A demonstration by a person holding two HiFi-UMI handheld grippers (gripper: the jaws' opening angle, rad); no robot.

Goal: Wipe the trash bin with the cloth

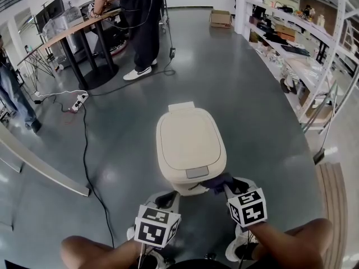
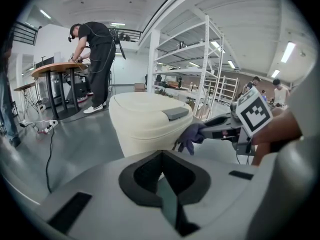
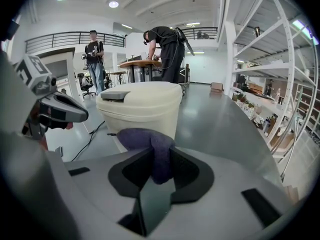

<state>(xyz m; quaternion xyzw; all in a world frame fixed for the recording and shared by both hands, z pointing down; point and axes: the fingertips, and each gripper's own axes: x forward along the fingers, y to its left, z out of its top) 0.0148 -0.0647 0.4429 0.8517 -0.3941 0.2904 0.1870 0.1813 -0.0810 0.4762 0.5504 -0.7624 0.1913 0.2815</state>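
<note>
purple cloth pinched in the right gripper at the near front of the cream bin
nearest, the left gripper hangs low before the bin, its fingers closed together on nothing; just right of it the right gripper has its fingers clamped on the cloth, a bunched purple wad that sticks out forward at the bin's upper front wall, just below and right of the grey latch, though whether it touches cannot be told; the bin stands upright on the grey floor with its lid shut; a black cable runs along the floor to the left; shelves line the right side; farthest, a person in black leans at a round tabletop
</note>
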